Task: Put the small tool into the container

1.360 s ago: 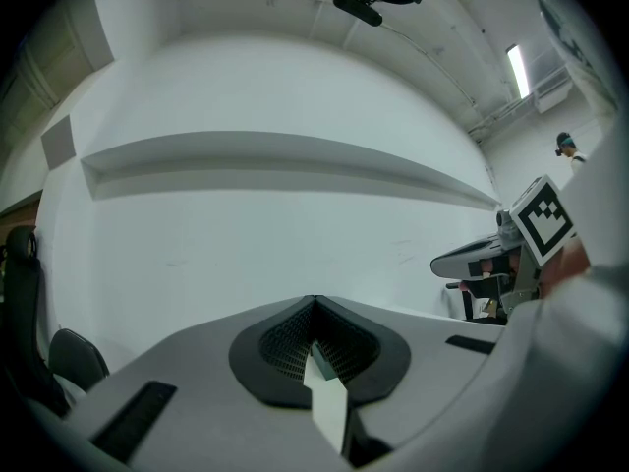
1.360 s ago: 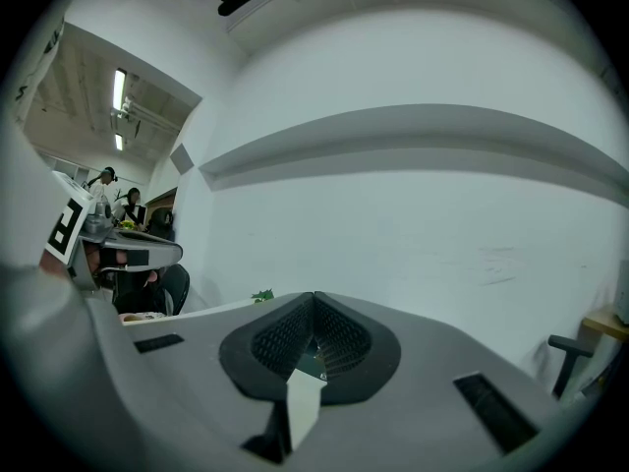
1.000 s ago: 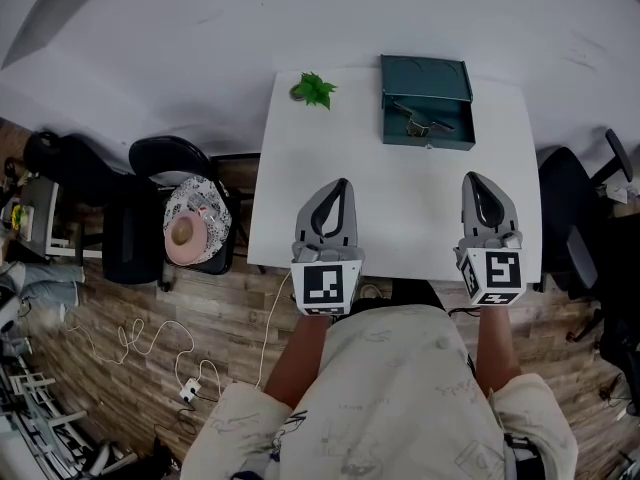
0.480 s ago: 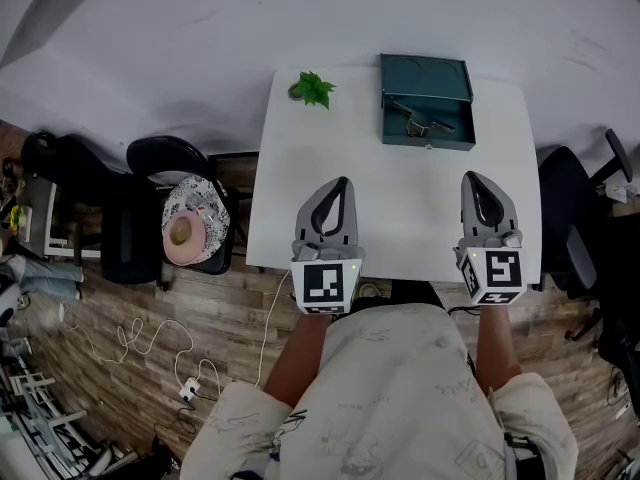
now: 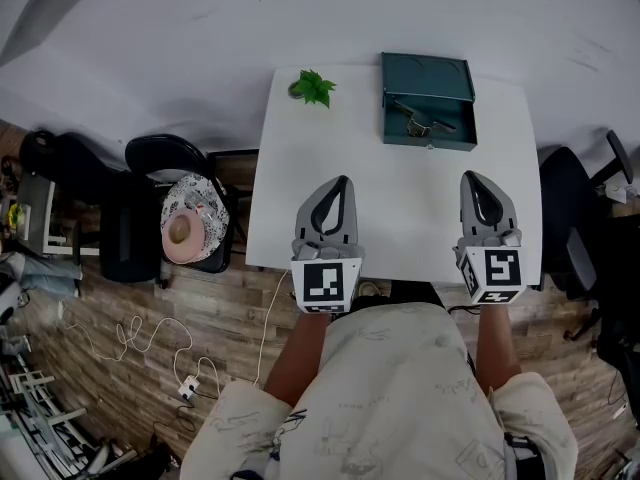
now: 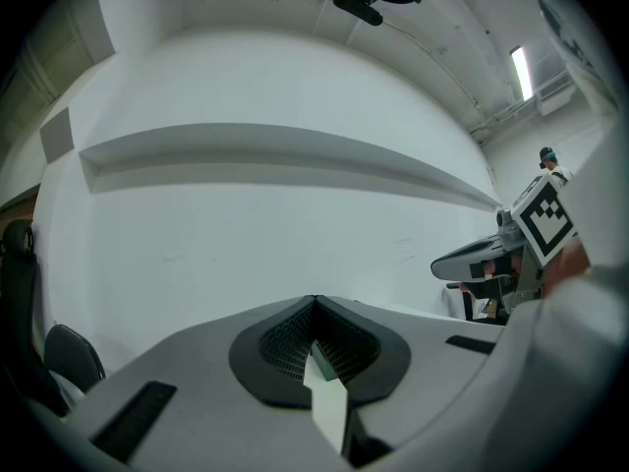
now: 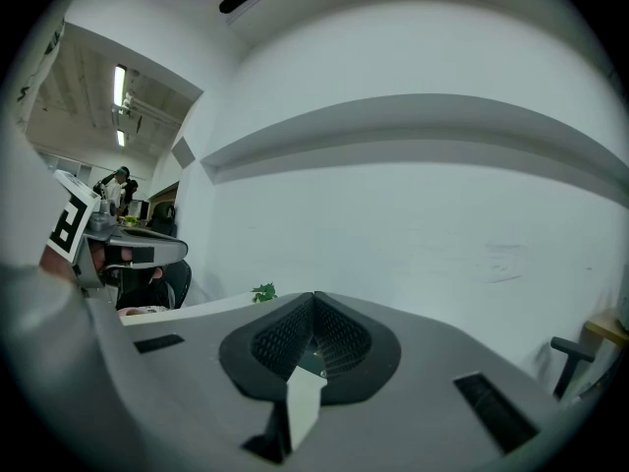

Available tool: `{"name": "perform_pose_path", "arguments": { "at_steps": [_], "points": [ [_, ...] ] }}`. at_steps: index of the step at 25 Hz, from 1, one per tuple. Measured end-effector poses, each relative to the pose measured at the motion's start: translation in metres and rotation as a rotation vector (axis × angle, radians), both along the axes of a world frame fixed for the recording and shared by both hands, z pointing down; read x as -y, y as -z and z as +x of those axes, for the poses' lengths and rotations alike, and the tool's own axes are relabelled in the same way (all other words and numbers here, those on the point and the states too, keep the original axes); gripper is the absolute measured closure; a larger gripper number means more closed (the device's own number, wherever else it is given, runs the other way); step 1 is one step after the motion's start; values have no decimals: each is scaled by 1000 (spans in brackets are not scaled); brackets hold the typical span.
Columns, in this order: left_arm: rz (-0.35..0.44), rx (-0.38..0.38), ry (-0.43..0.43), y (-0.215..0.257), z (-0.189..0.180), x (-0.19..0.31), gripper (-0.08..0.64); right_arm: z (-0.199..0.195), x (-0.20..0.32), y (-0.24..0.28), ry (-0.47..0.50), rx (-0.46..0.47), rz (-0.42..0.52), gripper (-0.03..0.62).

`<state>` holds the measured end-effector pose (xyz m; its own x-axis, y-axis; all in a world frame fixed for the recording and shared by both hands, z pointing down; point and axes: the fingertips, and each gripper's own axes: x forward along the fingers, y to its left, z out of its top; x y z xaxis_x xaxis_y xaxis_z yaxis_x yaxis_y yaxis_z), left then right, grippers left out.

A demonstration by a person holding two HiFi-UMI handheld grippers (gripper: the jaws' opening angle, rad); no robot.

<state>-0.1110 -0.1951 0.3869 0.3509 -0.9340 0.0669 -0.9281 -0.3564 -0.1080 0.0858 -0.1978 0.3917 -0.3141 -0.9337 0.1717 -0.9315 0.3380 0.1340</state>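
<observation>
A dark green metal container [image 5: 430,144] stands open at the far right of the white table [image 5: 400,208], its lid tipped back. A small metal tool [image 5: 424,121] lies inside it. My left gripper [image 5: 340,181] hovers over the near part of the table, shut, with nothing between its jaws. My right gripper [image 5: 475,176] is level with it further right, also shut and holding nothing. Both point toward the far wall, well short of the container. In the left gripper view the jaws [image 6: 314,303] meet at a point; the right gripper view shows the same [image 7: 314,298].
A small green plant [image 5: 315,89] stands at the table's far left corner, also seen in the right gripper view [image 7: 263,292]. Black chairs [image 5: 170,158] with a patterned hat [image 5: 195,218] stand left of the table, and another chair [image 5: 575,208] stands on the right. Cables lie on the wooden floor [image 5: 140,343].
</observation>
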Motion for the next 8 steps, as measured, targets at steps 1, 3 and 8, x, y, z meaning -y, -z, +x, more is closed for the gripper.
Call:
{"name": "perform_pose_path", "arguments": {
  "at_steps": [1, 3, 8],
  "points": [
    [-1, -2, 0, 0, 0, 0, 554, 0, 0, 0, 1, -1, 0, 577],
    [-1, -1, -1, -1, 0, 0, 554, -1, 0, 0, 3, -3, -1, 577],
    [-1, 2, -1, 0, 0, 3, 554, -2, 4, -1, 8, -8, -8, 577]
  ]
}}
